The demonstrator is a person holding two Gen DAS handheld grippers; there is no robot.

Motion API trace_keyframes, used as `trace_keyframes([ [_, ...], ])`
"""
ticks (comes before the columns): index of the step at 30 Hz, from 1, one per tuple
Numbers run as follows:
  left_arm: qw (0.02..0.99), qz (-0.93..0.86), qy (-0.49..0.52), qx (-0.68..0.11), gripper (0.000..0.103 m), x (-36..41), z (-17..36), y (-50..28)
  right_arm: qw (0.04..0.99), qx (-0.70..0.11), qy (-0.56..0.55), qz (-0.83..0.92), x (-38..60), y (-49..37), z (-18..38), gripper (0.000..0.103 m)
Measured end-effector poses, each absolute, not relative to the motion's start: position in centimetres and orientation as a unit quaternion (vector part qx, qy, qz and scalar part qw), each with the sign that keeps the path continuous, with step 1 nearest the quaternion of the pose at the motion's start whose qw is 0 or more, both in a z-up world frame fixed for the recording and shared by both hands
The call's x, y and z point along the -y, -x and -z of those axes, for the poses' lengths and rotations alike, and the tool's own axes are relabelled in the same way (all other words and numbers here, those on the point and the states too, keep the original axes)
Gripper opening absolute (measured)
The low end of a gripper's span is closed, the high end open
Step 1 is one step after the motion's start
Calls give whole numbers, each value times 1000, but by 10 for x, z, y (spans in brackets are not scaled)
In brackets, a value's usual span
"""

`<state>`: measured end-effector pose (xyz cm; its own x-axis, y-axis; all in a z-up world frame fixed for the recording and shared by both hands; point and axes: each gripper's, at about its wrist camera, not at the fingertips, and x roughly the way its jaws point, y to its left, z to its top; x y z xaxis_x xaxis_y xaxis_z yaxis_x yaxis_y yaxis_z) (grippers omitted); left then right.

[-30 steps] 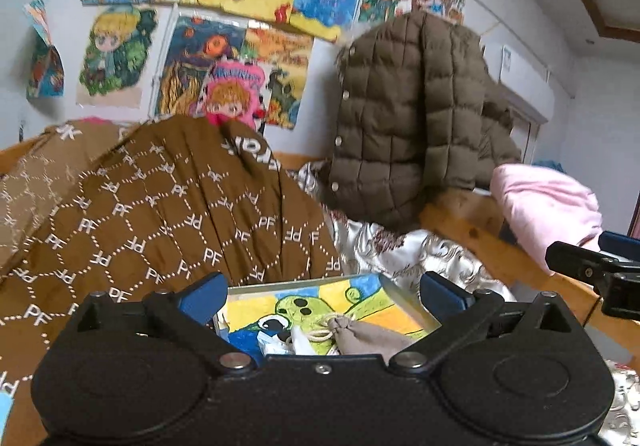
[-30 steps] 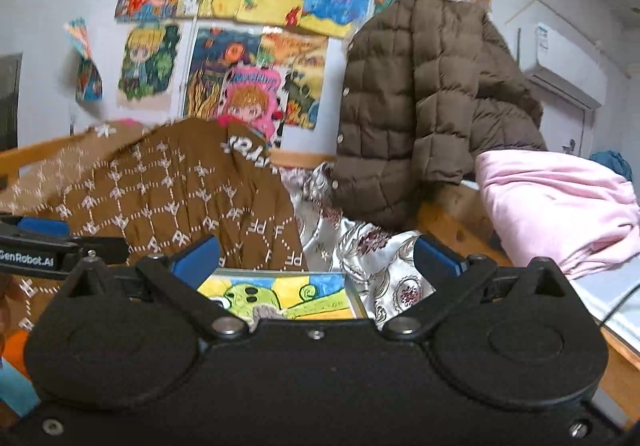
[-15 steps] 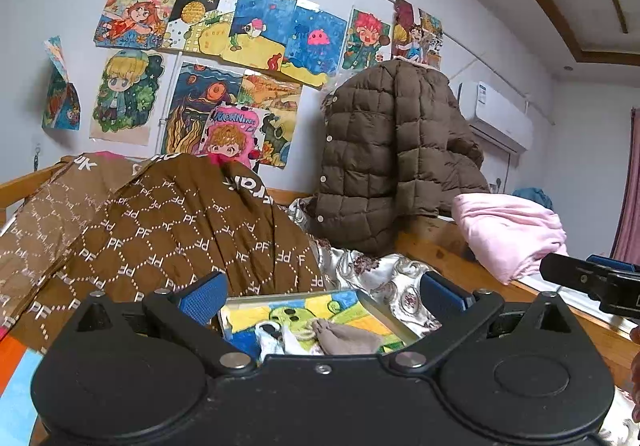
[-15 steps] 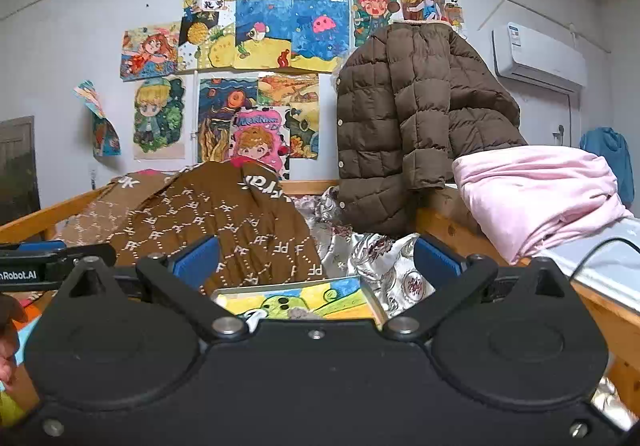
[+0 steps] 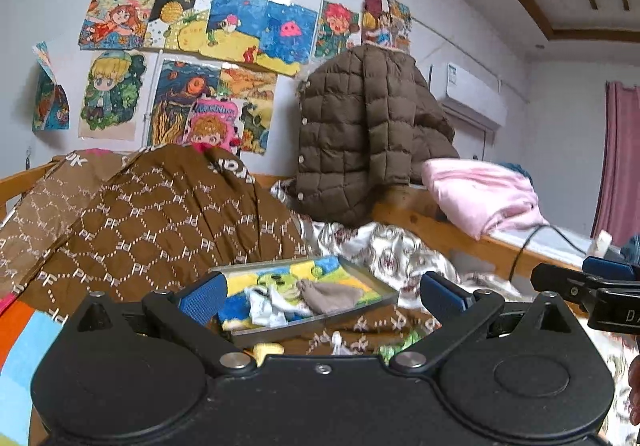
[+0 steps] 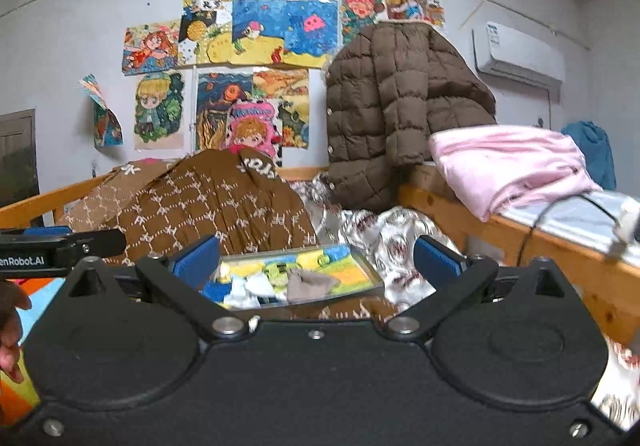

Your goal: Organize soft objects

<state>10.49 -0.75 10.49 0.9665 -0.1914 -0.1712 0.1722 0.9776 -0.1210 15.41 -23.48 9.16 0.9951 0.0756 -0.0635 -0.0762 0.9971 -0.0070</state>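
Two soft pouches in one tray; both grippers agape, empty.

The blanket is brown with a white lattice of letters. The quilted jacket is dark brown; the cloth on the right, pink.

Place: a home bedroom
Signs: wooden bed frame, rumpled bedding, children's drawings, wall air conditioner
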Motion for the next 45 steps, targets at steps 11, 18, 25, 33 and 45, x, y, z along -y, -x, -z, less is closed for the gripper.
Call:
trace_keyframes([
  [11, 984, 73, 39, -159, 102, -3, -64, -100, 996, -81, -25, -12, 235, -154, -38, 103],
  [18, 976, 59, 33, -207, 102, -11, -38, -99, 992, -126, -2, -20, 221, -169, -16, 103],
  [25, 969, 56, 22, -238, 102, -10, -22, -97, 989, -147, 11, -29, 210, -168, -3, 103],
  [33, 962, 54, 5, -267, 102, -7, -7, -97, 983, -176, 9, -41, 207, -174, 6, 103],
  [45, 953, 51, -40, -296, 102, -6, 8, -105, 973, -222, 4, -62, 205, -187, 25, 103],
])
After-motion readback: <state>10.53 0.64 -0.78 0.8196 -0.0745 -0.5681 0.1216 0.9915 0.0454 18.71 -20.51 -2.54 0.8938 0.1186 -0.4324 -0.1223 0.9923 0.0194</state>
